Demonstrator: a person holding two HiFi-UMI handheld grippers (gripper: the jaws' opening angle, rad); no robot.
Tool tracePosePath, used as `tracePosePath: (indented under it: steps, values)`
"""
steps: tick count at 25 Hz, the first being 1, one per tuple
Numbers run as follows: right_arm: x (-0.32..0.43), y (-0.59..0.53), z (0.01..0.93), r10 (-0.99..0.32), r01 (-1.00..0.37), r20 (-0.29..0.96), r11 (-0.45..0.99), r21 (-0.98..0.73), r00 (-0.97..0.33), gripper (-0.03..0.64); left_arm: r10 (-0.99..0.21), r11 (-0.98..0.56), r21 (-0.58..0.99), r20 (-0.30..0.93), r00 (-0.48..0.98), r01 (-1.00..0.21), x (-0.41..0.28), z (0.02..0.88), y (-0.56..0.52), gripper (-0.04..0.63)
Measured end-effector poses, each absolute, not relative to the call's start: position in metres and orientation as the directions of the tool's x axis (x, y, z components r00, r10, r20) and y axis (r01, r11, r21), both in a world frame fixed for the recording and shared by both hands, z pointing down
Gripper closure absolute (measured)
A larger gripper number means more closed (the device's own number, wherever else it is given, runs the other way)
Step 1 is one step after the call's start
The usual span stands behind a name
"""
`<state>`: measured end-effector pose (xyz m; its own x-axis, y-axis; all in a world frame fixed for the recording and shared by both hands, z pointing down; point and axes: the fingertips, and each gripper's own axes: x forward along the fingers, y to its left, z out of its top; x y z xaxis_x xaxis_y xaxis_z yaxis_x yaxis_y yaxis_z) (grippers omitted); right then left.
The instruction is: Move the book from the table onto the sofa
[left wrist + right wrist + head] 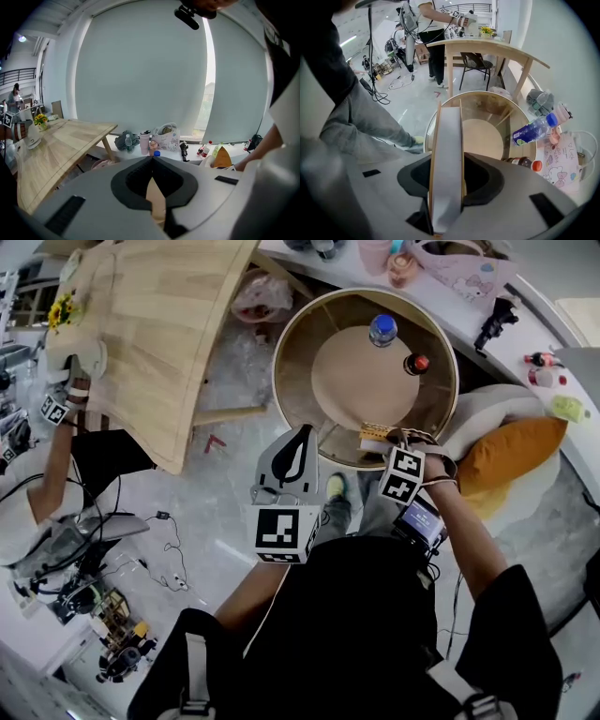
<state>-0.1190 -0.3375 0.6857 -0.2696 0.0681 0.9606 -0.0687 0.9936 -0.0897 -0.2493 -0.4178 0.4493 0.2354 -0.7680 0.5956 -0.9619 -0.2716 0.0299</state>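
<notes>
Over on the left stands a long wooden surface (159,324), tilted across the head view. Next comes the left gripper (152,157), pointing toward the round surface (292,362). Its jaws are drawn together at the tips with nothing between them. On that round surface, toward its far side, stand a water bottle (382,329) with a blue cap and, just right of it, a dark bottle with a red cap (417,363). At the near rim sits the book (375,434), and the right gripper (448,161) points steeply down on it. The right gripper view shows the book edge-on, white pages between tan covers, with the jaws closed against both covers. Farther right is the pale sofa (487,407), and an orange cushion (514,451) lies on it.
</notes>
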Motion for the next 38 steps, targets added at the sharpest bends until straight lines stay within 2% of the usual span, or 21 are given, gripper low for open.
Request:
tracePosePath:
  steps: [14, 25, 38]
  values:
    - [-0.11, -0.315, 0.638, -0.079, -0.309, 0.948, 0.951, -0.02, -0.307, 0.468, -0.792, -0.369, 0.024, 0.515, 0.328, -0.929, -0.245, 0.419, -0.369, 0.586]
    - [-0.09, -0.25, 0.571, -0.22, -0.441, 0.926, 0.895, 0.067, -0.306, 0.468, -0.778, -0.475, 0.034, 0.45, 0.438, -0.879, -0.227, 0.385, -0.286, 0.586]
    - [-0.069, -0.168, 0.487, -0.474, -0.712, 0.815, 0.693, 0.111, -0.334, 0.468, -0.752, -0.599, -0.003, 0.346, 0.561, -0.801, -0.228, 0.35, -0.192, 0.586]
